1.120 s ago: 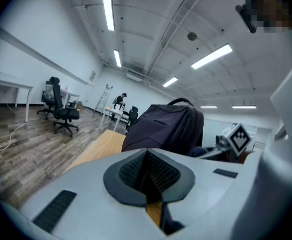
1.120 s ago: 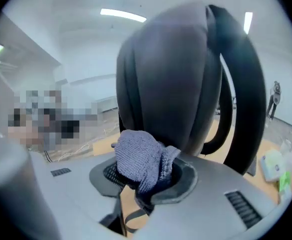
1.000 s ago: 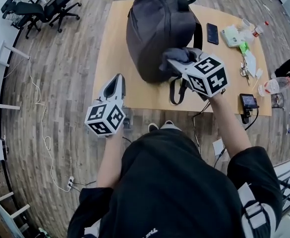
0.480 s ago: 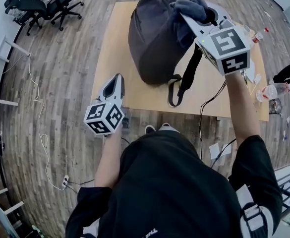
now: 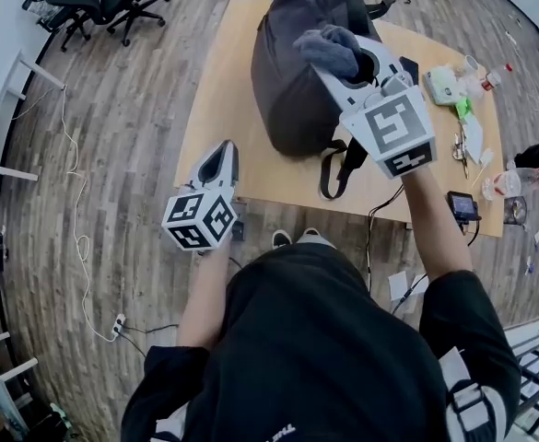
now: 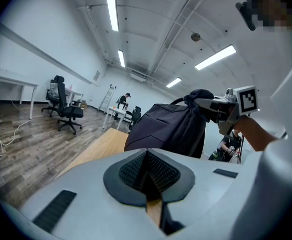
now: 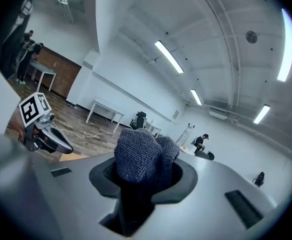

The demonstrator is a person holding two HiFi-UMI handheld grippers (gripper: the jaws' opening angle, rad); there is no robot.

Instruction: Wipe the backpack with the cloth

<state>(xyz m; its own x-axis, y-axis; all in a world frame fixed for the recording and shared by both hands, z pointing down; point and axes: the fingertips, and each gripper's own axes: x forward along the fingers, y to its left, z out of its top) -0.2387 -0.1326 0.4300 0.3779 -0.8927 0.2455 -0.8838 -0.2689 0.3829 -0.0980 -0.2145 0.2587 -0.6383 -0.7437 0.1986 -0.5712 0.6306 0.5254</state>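
Left gripper (image 5: 222, 155): jaws pressed together, empty, by the near-left corner of the light wooden table (image 5: 212, 109). Right gripper (image 5: 339, 65): jaws clamped on a bunched grey knitted cloth (image 5: 327, 44), held at the top of the dark grey fabric backpack (image 5: 292, 86), which stands upright mid-table. Contact with the bag is unclear. Likely at the top of a wipe stroke. Next: press the cloth on and drag it down. The bag could tip.

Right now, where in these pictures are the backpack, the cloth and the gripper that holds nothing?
backpack (image 5: 292, 81): head view, on its dark side panel.
cloth (image 7: 138, 156): right gripper view, on the bunched end above the jaws.
left gripper (image 5: 223, 149): head view, at the tip of its shut jaws.
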